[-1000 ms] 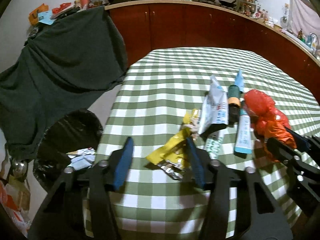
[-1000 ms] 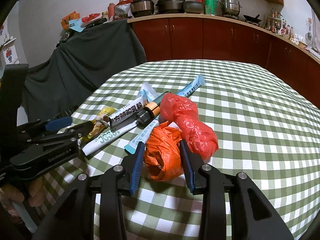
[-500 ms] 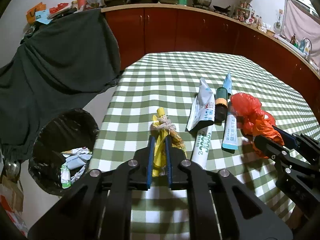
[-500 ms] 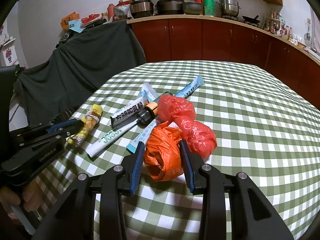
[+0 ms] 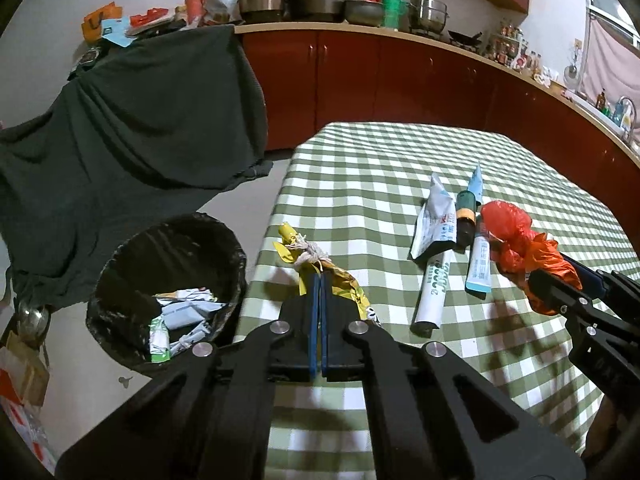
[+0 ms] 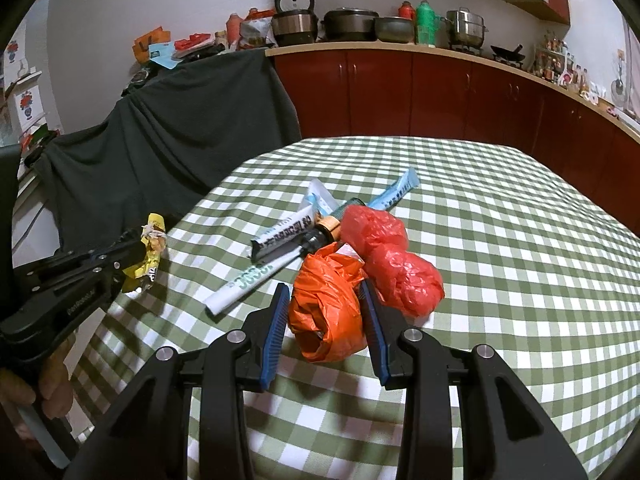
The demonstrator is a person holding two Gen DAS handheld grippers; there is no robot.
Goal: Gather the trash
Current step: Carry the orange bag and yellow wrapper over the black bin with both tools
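Note:
My left gripper (image 5: pixel 319 278) is shut on a yellow snack wrapper (image 5: pixel 292 246) tied with string, lifted above the table's left edge; the same wrapper (image 6: pixel 150 250) shows in the right wrist view, pinched by the left gripper (image 6: pixel 138 250). My right gripper (image 6: pixel 325 294) is shut on a crumpled orange plastic bag (image 6: pixel 326 314) resting on the green checked tablecloth (image 6: pixel 500 260). A red plastic bag (image 6: pixel 394 258) touches the orange one. White and blue tubes (image 5: pixel 434 292) and a dark bottle (image 5: pixel 466 216) lie between the grippers. A black-lined trash bin (image 5: pixel 168 288) stands on the floor, left of the table.
A dark cloth (image 5: pixel 132 128) drapes over furniture behind the bin. Red cabinets (image 5: pixel 400 80) with pots on the counter run along the far wall. A hand (image 6: pixel 44 388) holds the left gripper's handle. Paper scraps (image 5: pixel 180 320) lie in the bin.
The left gripper shut on the yellow wrapper, then lifted it and carried it left toward the table edge and bin. The right gripper kept still on the orange bag.

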